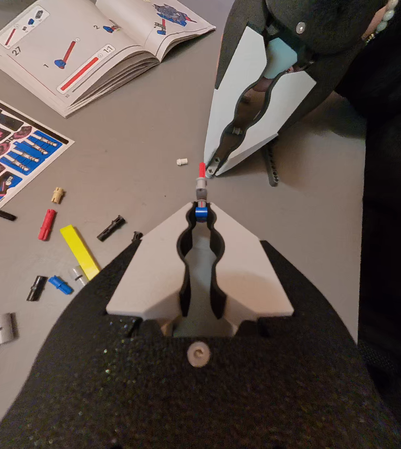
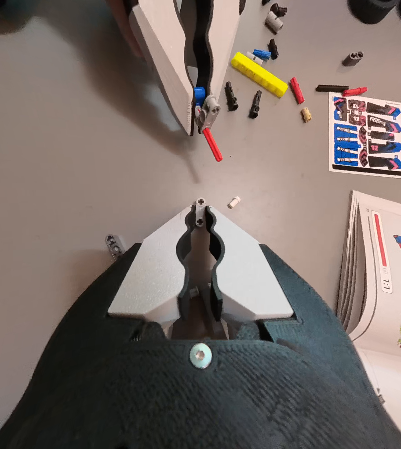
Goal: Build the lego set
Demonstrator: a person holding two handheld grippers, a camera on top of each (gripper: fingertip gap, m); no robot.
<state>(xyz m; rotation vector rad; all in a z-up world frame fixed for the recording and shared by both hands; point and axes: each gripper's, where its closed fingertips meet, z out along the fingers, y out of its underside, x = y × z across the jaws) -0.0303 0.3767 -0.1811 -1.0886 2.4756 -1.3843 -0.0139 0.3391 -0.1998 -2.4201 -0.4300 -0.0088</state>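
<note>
You are mid-assembly: your left gripper (image 1: pixel 200 206) has its fingers clenched on the blue bush of the red plastic axle (image 2: pixel 211 144), raised off the grey tabletop (image 2: pixel 73 145), while your right gripper (image 2: pixel 200 206) pinches a small grey two-hole liftarm (image 2: pixel 200 211) just short of the axle tip, so next line its cross hole up and slide it on.

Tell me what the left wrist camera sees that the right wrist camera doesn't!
Only the left wrist view shows the long black beam lying behind the right gripper.

Only the right wrist view shows the small grey piece pinched in the right gripper's fingers, and another grey piece beside it on the table.

Both show the red axle assembly held by the left gripper, the yellow beam, the sticker sheet and the open instruction booklet.
</note>
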